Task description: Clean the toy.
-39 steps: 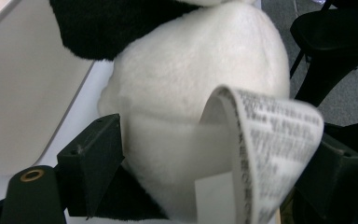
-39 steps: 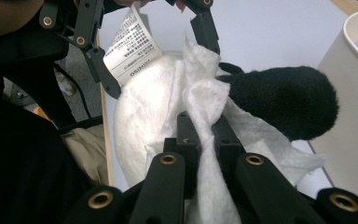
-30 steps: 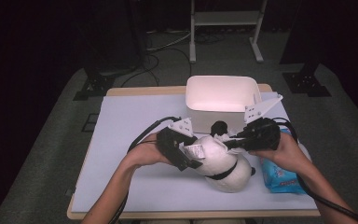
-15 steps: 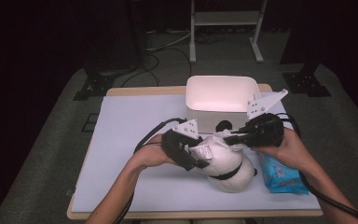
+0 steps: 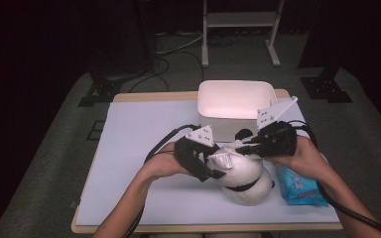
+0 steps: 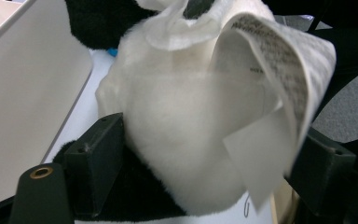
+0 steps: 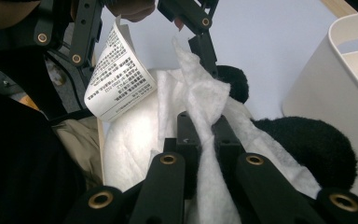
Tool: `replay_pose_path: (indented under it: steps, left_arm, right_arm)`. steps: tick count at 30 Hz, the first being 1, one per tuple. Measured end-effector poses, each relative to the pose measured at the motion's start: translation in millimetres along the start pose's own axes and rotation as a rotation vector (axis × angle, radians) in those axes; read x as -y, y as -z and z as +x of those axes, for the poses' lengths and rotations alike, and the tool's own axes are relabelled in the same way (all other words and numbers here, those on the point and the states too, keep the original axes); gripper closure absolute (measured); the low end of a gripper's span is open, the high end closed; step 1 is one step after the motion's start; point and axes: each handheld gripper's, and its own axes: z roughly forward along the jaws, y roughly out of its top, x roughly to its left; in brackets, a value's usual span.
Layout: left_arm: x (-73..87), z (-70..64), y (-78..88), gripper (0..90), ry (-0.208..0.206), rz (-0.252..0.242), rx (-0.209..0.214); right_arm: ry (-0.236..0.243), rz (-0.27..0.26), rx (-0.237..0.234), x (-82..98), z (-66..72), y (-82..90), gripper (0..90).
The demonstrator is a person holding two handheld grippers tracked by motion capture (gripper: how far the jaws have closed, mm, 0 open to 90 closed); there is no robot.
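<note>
Lying between both grippers: plush panda (image 5: 245,181).

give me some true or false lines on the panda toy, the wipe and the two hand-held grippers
1. The right hand-held gripper is shut on a white wipe. True.
2. The plush panda lies inside the white bin. False: it lies on the table mat in front of the bin.
3. The left hand-held gripper has its jaws on either side of the panda's white body, with a printed label curling beside it. True.
4. The blue wipes pack sits at the table's far left. False: it lies by the right forearm, right of the panda.
5. The bin is full of toys. False: its inside looks bare in the high view.
</note>
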Motion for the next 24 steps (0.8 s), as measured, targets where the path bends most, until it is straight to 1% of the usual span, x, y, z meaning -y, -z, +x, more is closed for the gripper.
replay_pose_path:
  steps: [1,4,9,11,13,15,17,18,21,23,24]
  left_arm:
    - [0.0,0.0,0.0,18.6,0.0,0.0,0.0]
    - [-0.9,0.0,3.7,18.1,0.002,0.002,-0.011]
    - [0.5,1.2,5.1,17.1,0.014,0.007,-0.014]
    - [3.6,2.8,4.4,17.1,0.023,0.011,-0.014]
    - [6.4,3.2,2.5,16.9,0.036,0.009,-0.014]
    - [9.4,4.1,0.8,16.8,0.048,0.007,-0.011]
    - [11.1,4.6,-0.3,16.9,0.054,0.005,-0.009]
    - [13.8,4.9,-2.1,16.7,0.062,0.002,-0.005]
    - [17.9,6.0,-6.8,16.4,0.071,0.012,0.002]
    - [18.7,6.7,-8.6,15.8,0.07,0.018,0.006]
    - [20.2,6.9,-12.8,15.6,0.075,0.023,0.014]
  right_arm:
    - [-0.005,-0.001,-0.008,2.3,-0.7,0.5,84.5]
    - [-0.025,-0.011,-0.012,8.3,-2.1,3.8,84.5]
    - [-0.037,-0.018,-0.006,15.1,-2.4,8.7,84.6]
    - [-0.051,-0.02,-0.003,18.8,-2.2,11.4,84.6]
    - [-0.053,-0.026,0.002,22.2,-2.9,13.7,84.6]
    - [-0.066,-0.027,0.006,24.6,-2.0,15.6,84.7]
    - [-0.061,-0.029,0.007,26.2,-2.6,16.5,84.7]
    - [-0.073,-0.035,0.009,29.2,-2.3,18.6,84.7]
    - [-0.078,-0.04,0.012,32.4,-2.5,21.0,84.7]
    - [-0.077,-0.039,0.014,33.8,-2.1,22.3,84.7]
    - [-0.075,-0.04,0.015,34.3,-1.9,22.6,84.7]
